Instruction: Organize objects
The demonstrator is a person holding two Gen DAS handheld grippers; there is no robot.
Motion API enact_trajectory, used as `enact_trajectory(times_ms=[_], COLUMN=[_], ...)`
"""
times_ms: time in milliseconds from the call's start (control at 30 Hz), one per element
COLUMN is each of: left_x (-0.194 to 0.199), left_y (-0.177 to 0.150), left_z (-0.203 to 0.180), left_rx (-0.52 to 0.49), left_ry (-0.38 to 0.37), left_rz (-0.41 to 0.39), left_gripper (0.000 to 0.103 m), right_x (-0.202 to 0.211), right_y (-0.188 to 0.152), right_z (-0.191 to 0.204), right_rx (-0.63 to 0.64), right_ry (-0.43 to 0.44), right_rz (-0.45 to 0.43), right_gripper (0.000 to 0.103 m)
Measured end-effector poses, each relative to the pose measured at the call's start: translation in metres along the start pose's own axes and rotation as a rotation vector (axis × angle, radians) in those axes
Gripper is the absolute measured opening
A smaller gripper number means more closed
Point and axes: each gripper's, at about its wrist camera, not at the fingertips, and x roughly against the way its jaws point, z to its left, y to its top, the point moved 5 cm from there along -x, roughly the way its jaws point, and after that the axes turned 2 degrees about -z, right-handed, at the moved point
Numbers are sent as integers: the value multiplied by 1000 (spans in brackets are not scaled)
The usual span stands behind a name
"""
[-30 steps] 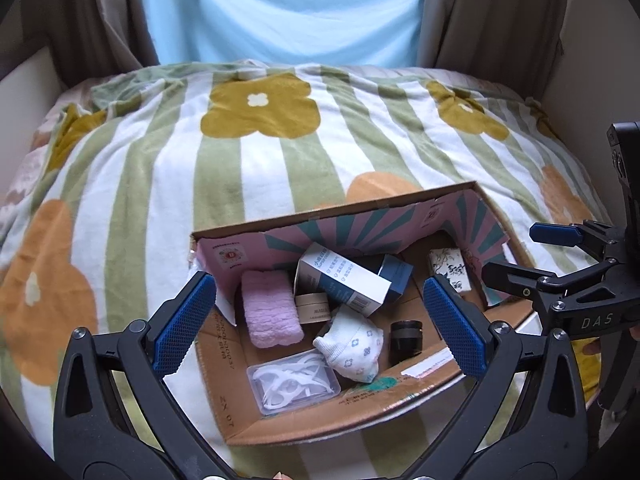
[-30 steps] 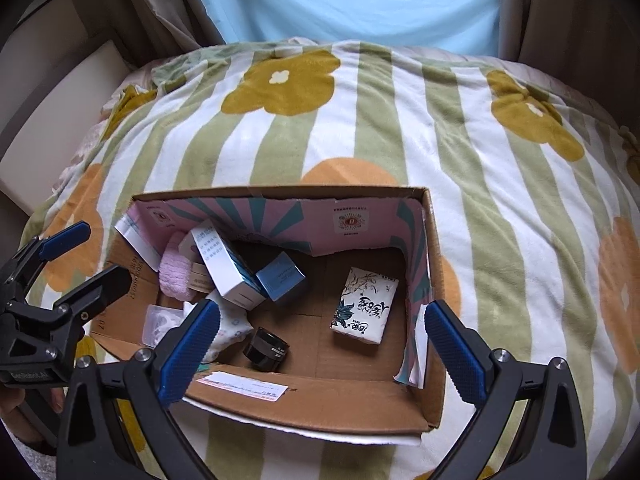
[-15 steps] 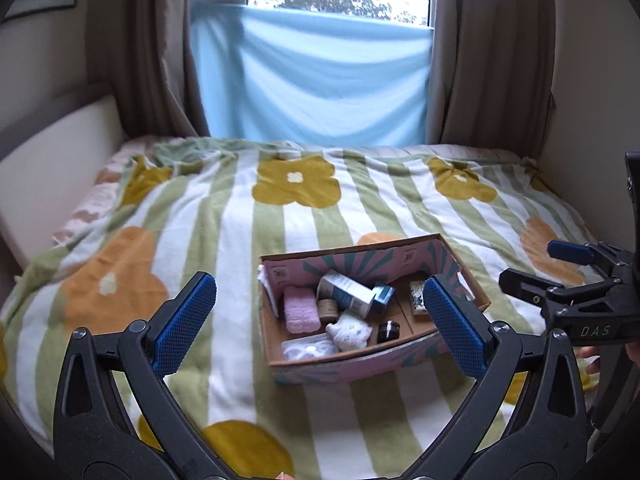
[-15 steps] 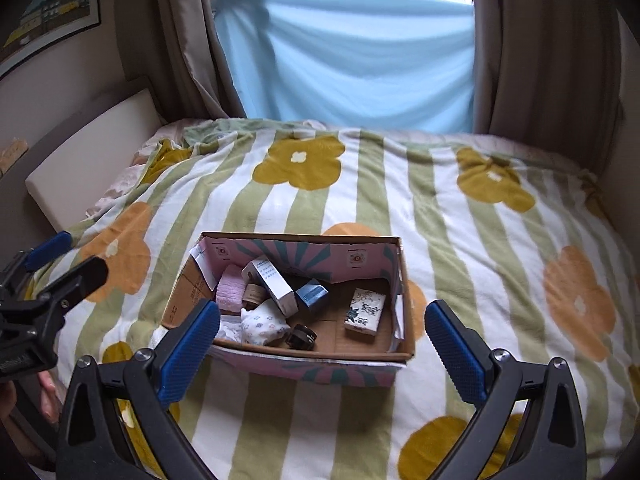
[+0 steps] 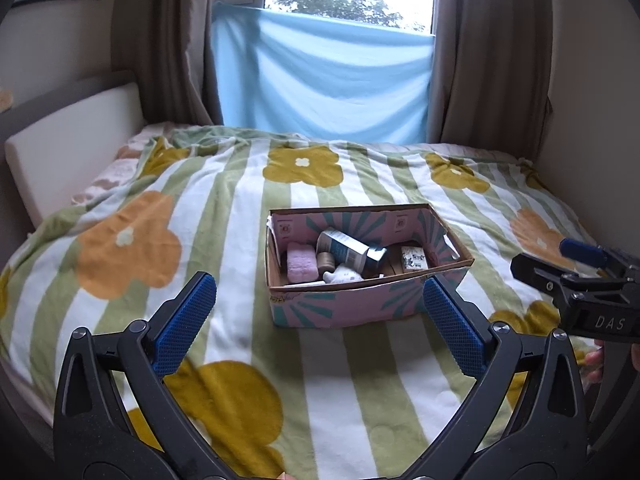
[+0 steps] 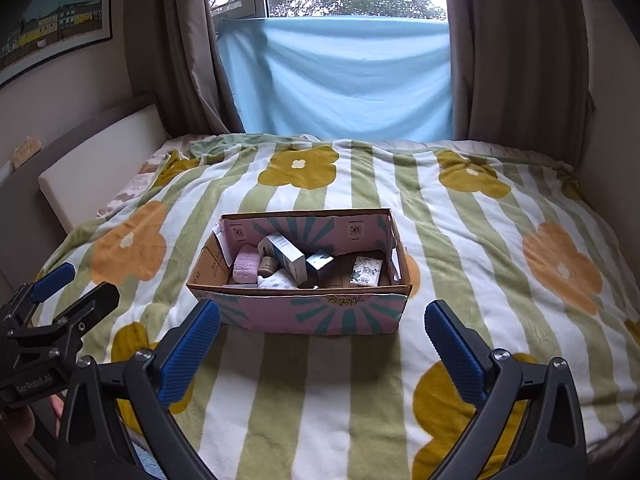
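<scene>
An open cardboard box (image 5: 352, 308) with pink and teal print sits mid-bed; it also shows in the right wrist view (image 6: 312, 314). Inside lie a pink sponge (image 5: 301, 262), a white-teal carton (image 5: 344, 247), a small brown jar (image 5: 327, 261), a white patterned cloth (image 5: 344, 276), a dark blue box (image 6: 320, 263) and a floral white packet (image 5: 414, 258). My left gripper (image 5: 320, 322) is open and empty, held back from the box's near side. My right gripper (image 6: 322, 344) is open and empty, also short of the box.
The bed carries a striped blanket (image 5: 224, 208) with yellow and orange flowers. A white headboard pad (image 5: 68, 148) stands at the left. Brown curtains (image 6: 516, 52) and a blue cloth (image 6: 340, 80) cover the window behind. A wall lies close on the right.
Both grippers have pulled back and up from right over the box, so the whole bed and window are in view. Both stay open and empty.
</scene>
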Motion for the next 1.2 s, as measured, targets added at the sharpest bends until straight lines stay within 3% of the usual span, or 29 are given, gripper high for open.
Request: enact_trajectory(times_ms=[1200], left_x=[5], left_y=[-4], left_z=[5], left_rx=[26], left_ry=[5], left_rz=[-3], left_gripper=[103], right_x=[4], right_y=[-1], right_z=[3], right_rx=[23], right_ry=[-28], right_rz=[-9], right_gripper=[102])
